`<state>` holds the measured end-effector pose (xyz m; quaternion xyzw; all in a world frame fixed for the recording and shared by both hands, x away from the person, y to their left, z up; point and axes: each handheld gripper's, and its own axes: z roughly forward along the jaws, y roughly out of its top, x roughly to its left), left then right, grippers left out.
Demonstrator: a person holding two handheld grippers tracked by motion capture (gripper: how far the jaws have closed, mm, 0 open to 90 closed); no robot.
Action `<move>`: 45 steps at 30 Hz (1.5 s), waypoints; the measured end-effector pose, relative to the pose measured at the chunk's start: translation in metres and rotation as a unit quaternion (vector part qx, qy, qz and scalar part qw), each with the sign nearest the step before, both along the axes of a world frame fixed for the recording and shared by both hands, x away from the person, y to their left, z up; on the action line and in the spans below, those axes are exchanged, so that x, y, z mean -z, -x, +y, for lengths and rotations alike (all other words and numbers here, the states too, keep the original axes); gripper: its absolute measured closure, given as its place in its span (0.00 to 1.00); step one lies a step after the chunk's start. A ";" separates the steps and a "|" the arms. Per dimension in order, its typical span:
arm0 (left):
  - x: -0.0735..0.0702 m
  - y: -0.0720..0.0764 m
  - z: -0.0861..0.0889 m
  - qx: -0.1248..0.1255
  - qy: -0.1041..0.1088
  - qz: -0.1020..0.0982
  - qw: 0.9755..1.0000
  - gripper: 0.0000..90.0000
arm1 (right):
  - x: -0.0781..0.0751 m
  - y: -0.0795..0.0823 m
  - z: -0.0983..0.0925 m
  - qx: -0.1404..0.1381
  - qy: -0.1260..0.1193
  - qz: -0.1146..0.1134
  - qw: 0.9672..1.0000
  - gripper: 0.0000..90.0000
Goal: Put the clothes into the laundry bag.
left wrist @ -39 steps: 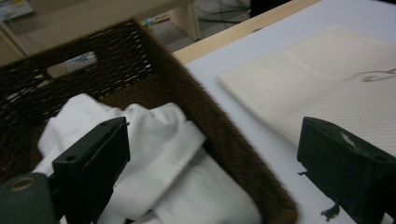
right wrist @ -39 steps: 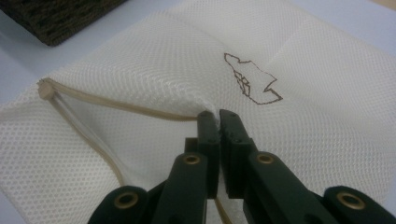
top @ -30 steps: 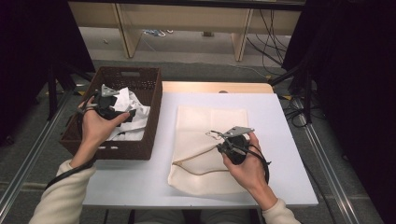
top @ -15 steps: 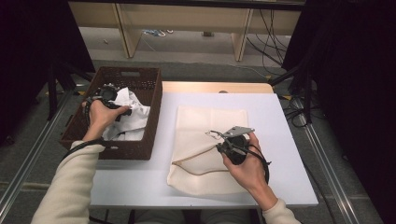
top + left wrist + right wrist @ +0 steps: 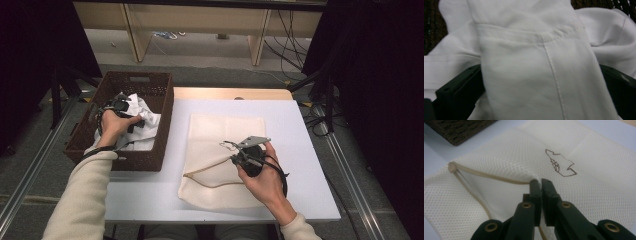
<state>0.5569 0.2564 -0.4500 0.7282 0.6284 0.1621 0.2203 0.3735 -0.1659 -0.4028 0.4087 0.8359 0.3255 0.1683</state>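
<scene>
A cream mesh drawstring bag [image 5: 220, 125] [image 5: 586, 152] lies flat on the white table [image 5: 150, 195]. My right gripper [image 5: 231, 150] [image 5: 541, 181] is shut on the bag's hem beside the drawstring [image 5: 486, 176] and holds the mouth slightly raised. A white garment [image 5: 145, 125] [image 5: 531, 75] sits crumpled in the dark wicker basket [image 5: 162, 130] on the left. My left gripper [image 5: 120, 104] [image 5: 541, 82] is down in the basket. Its jaws stand wide apart, with a stitched fold of the garment bulging between them and covering their tips.
The basket stands at the table's left edge, close to the bag's left side. A brown printed emblem [image 5: 560, 163] marks the bag. Wooden table legs and cables [image 5: 295, 35] are on the floor behind the table.
My left hand has moved toward the basket's far end and sunk onto the white garment. The right hand and the bag have stayed put.
</scene>
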 end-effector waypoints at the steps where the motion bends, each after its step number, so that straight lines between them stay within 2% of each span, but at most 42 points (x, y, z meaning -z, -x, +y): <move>1: 0.002 0.000 -0.001 0.000 -0.001 -0.003 1.000 0.00 | -0.001 -0.001 -0.001 -0.005 0.004 -0.003 1.000 0.98; 3: 0.003 -0.001 -0.001 0.001 -0.003 0.008 1.000 0.00 | -0.002 0.000 0.000 0.002 -0.001 0.006 1.000 0.98; 4: 0.006 -0.001 0.000 0.003 -0.002 0.002 1.000 0.00 | -0.001 0.000 -0.001 0.000 0.001 0.002 1.000 0.98; 6: 0.009 -0.002 0.001 0.011 -0.008 0.010 1.000 0.00 | -0.001 0.000 -0.001 0.000 0.001 0.002 1.000 0.98; 8: 0.013 -0.002 0.000 0.011 -0.001 0.023 1.000 0.00 | 0.000 -0.001 -0.001 -0.006 0.005 -0.005 1.000 0.98; 12: 0.020 -0.001 -0.001 0.024 0.002 0.039 0.999 0.04 | -0.001 0.000 -0.001 0.001 0.000 0.004 1.000 0.98; 13: 0.020 -0.001 -0.001 0.024 0.000 0.040 0.999 0.07 | 0.000 -0.001 -0.002 -0.006 0.005 -0.006 1.000 0.98; 14: 0.019 -0.001 0.000 0.028 -0.002 0.042 0.999 0.10 | -0.001 0.001 0.000 0.002 -0.002 0.006 1.000 0.98; 16: 0.017 -0.001 0.000 0.033 -0.002 0.044 0.998 0.17 | -0.001 0.000 -0.001 -0.004 0.004 -0.003 1.000 0.98; 18: 0.016 -0.001 0.001 0.035 0.002 0.045 0.998 0.25 | -0.001 0.000 0.000 -0.002 0.002 0.002 1.000 0.98; 19: 0.015 0.000 0.001 0.034 0.000 0.045 0.998 0.30 | -0.001 -0.001 -0.001 -0.008 0.004 -0.004 1.000 0.98; 20: 0.013 0.000 0.002 0.038 0.008 0.047 0.998 0.37 | -0.001 0.000 -0.001 -0.003 0.002 0.000 1.000 0.98; 21: 0.012 0.000 0.003 0.042 0.019 0.051 0.998 0.47 | 0.000 -0.001 -0.002 -0.007 0.005 -0.006 1.000 0.98; 24: 0.010 0.000 0.004 0.043 0.027 0.054 0.997 0.58 | -0.002 0.001 -0.001 0.001 -0.003 0.005 1.000 0.98; 25: 0.010 0.000 0.004 0.043 0.030 0.053 0.997 0.63 | -0.002 0.000 -0.002 -0.003 0.001 -0.003 1.000 0.98; 29: 0.007 0.002 0.003 0.053 0.023 0.047 0.997 0.73 | -0.001 0.000 -0.002 0.001 -0.002 0.002 1.000 0.98; 32: 0.005 0.003 0.004 0.058 0.023 0.042 0.997 0.78 | -0.001 0.000 -0.002 0.001 -0.003 0.000 1.000 0.98; 34: 0.002 0.005 0.005 0.060 0.021 0.037 0.997 0.79 | -0.001 -0.001 -0.003 -0.006 0.002 -0.007 1.000 0.98; 37: -0.006 0.008 0.007 0.061 0.020 0.014 0.998 0.80 | -0.003 0.000 -0.003 -0.001 -0.005 -0.003 1.000 0.98; 38: -0.009 0.010 0.007 0.062 0.021 0.001 0.998 0.80 | -0.002 -0.001 -0.004 -0.005 -0.001 -0.012 1.000 0.98; 41: -0.023 0.015 0.010 0.058 0.025 -0.034 0.997 0.80 | -0.003 0.000 -0.004 -0.003 -0.004 -0.011 1.000 0.98; 43: -0.031 0.021 0.014 0.058 0.033 -0.064 0.996 0.80 | -0.003 0.001 -0.003 -0.001 -0.011 -0.017 1.000 0.98; 45: -0.037 0.026 0.018 0.058 0.045 -0.095 0.993 0.80 | -0.005 0.000 -0.004 -0.006 -0.012 -0.021 1.000 0.98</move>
